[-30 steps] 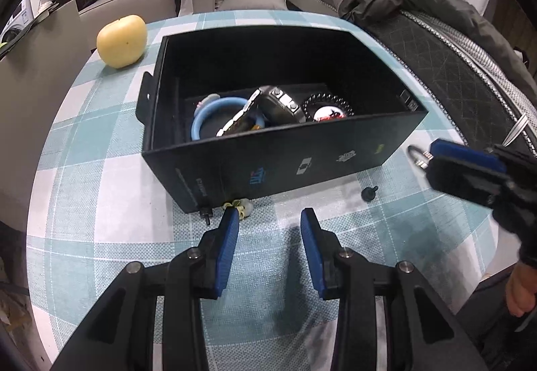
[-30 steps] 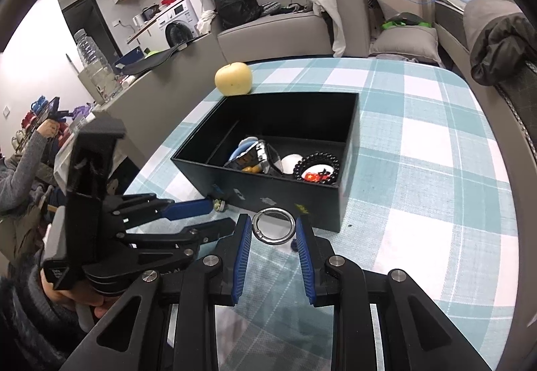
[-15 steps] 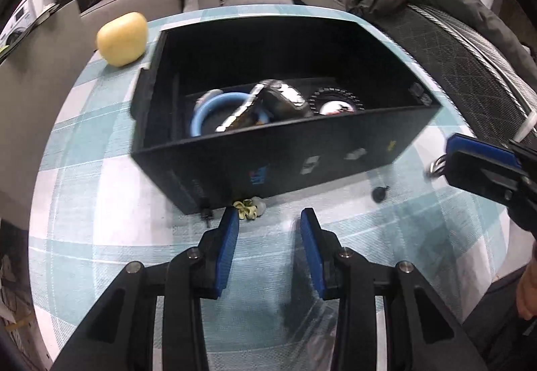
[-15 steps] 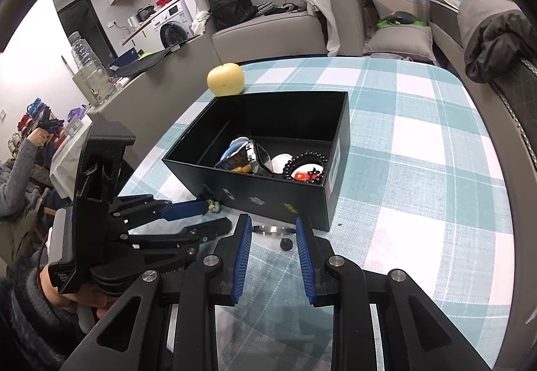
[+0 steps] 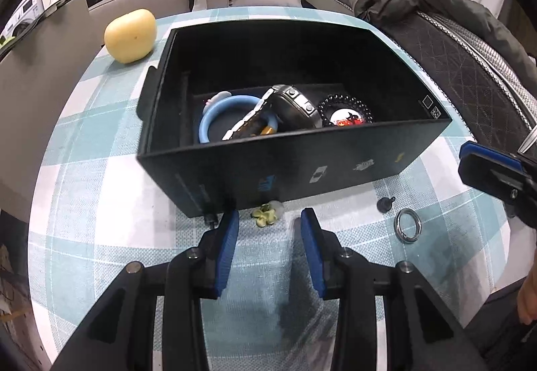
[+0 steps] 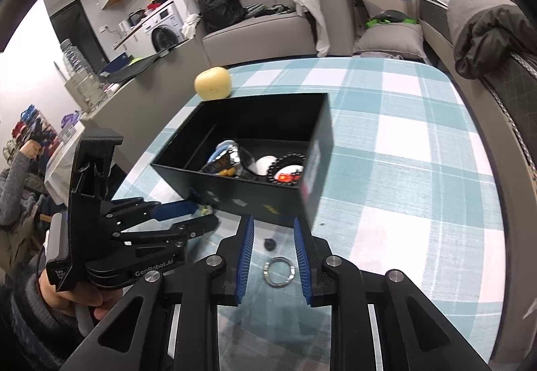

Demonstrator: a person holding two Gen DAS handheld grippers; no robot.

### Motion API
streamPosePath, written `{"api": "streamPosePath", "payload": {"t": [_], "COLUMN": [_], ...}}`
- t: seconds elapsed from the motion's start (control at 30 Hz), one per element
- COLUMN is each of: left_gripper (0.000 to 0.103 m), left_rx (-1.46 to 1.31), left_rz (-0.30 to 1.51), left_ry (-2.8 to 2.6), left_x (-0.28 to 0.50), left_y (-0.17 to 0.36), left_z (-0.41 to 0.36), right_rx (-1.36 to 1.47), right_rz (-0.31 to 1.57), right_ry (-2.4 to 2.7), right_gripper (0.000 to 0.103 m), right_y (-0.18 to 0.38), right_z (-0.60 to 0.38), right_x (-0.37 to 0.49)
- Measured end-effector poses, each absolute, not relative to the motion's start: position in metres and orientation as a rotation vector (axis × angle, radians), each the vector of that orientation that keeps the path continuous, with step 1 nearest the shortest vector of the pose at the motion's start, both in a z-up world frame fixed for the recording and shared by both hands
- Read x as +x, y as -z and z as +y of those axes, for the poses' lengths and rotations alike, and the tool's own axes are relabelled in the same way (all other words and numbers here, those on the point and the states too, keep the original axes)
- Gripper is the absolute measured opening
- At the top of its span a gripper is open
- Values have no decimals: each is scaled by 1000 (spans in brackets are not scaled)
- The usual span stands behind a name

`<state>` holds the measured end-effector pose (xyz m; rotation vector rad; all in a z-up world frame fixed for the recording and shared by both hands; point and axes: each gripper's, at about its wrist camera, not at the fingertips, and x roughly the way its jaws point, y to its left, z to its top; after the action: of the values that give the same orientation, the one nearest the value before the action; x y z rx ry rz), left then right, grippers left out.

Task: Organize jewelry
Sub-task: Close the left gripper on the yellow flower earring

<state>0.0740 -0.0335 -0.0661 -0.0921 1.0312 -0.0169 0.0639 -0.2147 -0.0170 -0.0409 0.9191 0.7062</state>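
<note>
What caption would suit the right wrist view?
Open right gripper above a silver ring lying on the checked tablecloth before a black jewelry box.

Desk (image 6: 402, 176): teal-and-white plaid cloth. Box (image 5: 302, 166): black. Inside it, light-blue bangle (image 5: 214, 116), black beaded bracelet (image 5: 345, 102). Ring (image 6: 278, 271): silver. Fruit (image 5: 131, 31): pale yellow. Left tongs (image 5: 268, 236), right tongs (image 6: 273, 250): black with blue pads.

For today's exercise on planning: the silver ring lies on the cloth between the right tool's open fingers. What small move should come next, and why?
Probably close the right tool on the silver ring. The ring lies flat on the tablecloth between the open fingers, outside the black box that already holds other jewelry, so gripping it comes before lifting it in.
</note>
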Motion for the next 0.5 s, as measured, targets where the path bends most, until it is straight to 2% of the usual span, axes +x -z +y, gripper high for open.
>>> {"api": "streamPosePath", "payload": {"t": [0.1, 0.2, 0.4, 0.47, 0.5], "left_gripper": [32, 13, 13, 13, 13], "left_rx": [-66, -26, -7, -6, -6], "left_rz": [1027, 1015, 1000, 996, 992], "left_ry": [9, 7, 17, 28, 34], "left_x": [75, 74, 69, 65, 63], "left_y": [67, 67, 64, 62, 60], "left_z": [-39, -45, -43, -42, -42], "right_rx": [-34, -42, -75, -112, -131], "right_rz": [931, 939, 956, 988, 1002], "right_ry": [-689, -693, -688, -677, -669], "right_gripper": [25, 25, 27, 39, 39], "right_y": [20, 21, 25, 32, 36], "right_z": [-219, -218, -215, -213, -213], "right_x": [66, 65, 64, 65, 64]}}
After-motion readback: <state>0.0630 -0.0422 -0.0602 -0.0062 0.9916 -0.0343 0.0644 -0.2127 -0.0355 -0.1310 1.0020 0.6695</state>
